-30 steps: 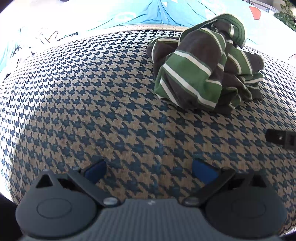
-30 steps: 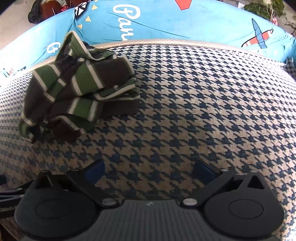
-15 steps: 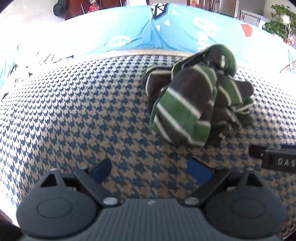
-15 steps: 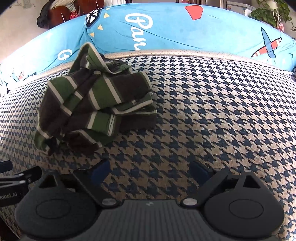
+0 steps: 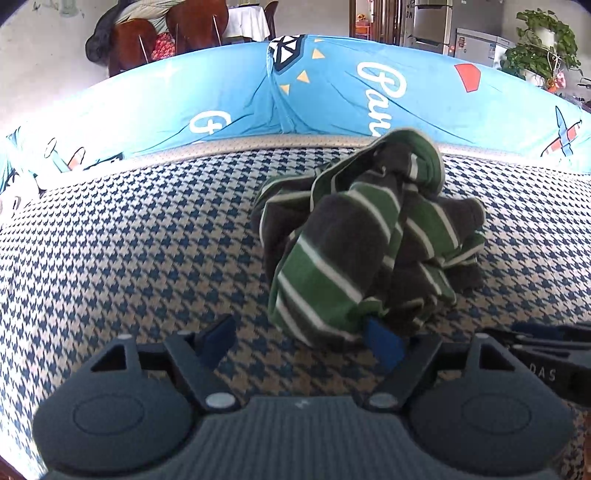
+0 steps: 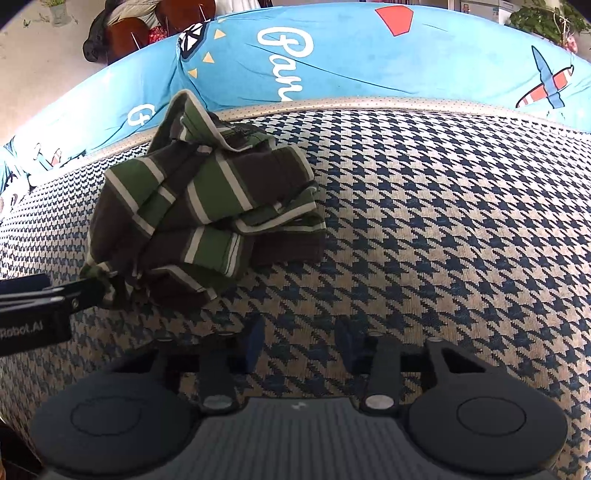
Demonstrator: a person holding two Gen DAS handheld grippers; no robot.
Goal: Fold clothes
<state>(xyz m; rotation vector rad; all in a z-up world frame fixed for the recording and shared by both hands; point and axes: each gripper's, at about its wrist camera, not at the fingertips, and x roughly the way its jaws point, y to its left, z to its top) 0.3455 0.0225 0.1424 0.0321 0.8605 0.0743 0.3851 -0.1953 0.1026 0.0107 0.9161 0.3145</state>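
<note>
Left gripper [image 5: 299, 341] closing, jaws wide apart, near edge of striped garment [image 5: 362, 236] between the blue pads: right pad touching or just under the hem, left pad [image 5: 218, 339] over bare cover, so nothing pinched so far. Seen from right wrist view, left gripper's black finger at garment's lower left corner, contact unclear. Right gripper [image 6: 301, 341] closing too, pads [image 6: 255, 341] already close together, only houndstooth cover [image 6: 443, 229] between them, nothing held, sitting beside and below the garment's right side. Garment itself: crumpled heap, dark brown and green bands with thin white stripes, lying on the blue-and-beige houndstooth cover, near its far edge. Far part of heap rolled up and standing higher than the rest. Behind the cover's beige trim, bright blue sheet [image 6: 351, 66] with white script, red shape, plane print. Further back in left view: dark wooden chairs [image 5: 166, 33], fridge [image 5: 432, 22], potted plant [image 5: 543, 40]
</note>
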